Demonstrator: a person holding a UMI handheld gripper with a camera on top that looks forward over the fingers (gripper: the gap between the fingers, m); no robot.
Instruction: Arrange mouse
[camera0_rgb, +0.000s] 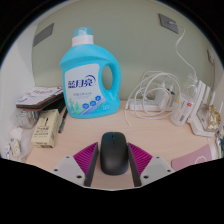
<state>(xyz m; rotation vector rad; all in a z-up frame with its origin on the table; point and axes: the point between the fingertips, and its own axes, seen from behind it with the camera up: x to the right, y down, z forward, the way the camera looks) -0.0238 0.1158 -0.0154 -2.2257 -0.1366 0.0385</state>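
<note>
A black computer mouse (113, 155) lies lengthwise between my fingers on the tan table (160, 138). My gripper (113, 150) is shut on the mouse, and both magenta pads (86, 157) press against its sides. The mouse's front end pokes out just ahead of the fingertips. Its underside is hidden, so I cannot tell whether it rests on the table or is lifted off it.
A tall blue detergent bottle (90, 78) stands just beyond the mouse. To its right lie white cables (150, 95) and a white power strip (188, 108). Books (38, 97) and small boxes (44, 128) crowd the left side. A purple object (194, 160) lies at the near right.
</note>
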